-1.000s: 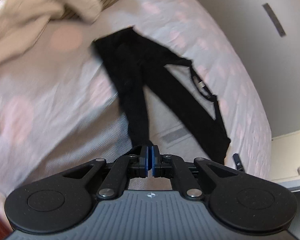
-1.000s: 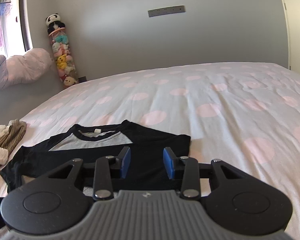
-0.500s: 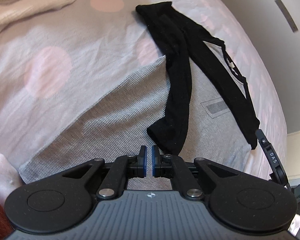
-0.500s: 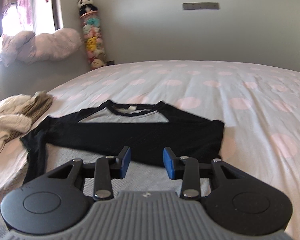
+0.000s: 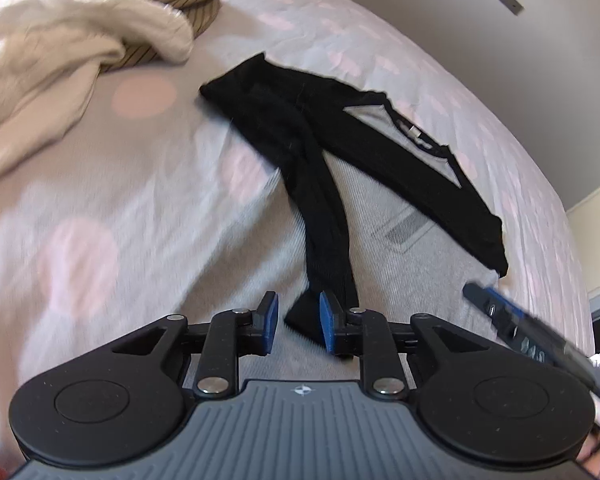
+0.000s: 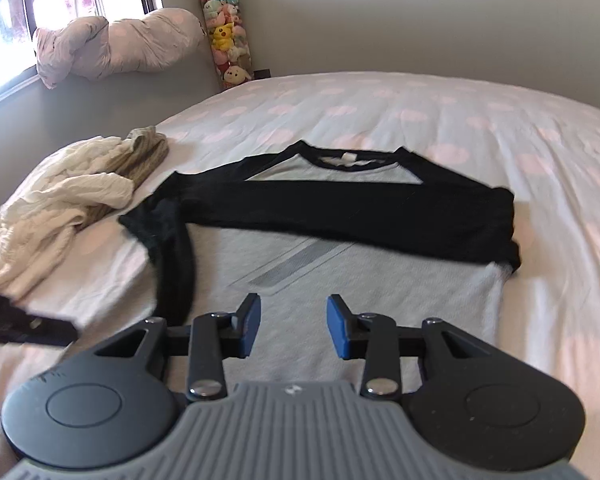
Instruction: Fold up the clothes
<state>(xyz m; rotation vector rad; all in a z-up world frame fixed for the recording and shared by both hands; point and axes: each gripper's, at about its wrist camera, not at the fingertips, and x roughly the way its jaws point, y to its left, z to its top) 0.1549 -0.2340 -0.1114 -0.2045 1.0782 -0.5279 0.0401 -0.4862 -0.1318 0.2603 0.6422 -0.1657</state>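
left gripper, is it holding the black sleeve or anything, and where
Nothing is held. The left gripper is open, with the cuff end of the black sleeve lying between its pads, not pinched. The right gripper is open too, above the shirt's grey body.

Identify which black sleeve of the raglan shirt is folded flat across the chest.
The sleeve from the right shoulder, lying straight across below the collar; the other sleeve runs down the shirt's left edge toward the hem.
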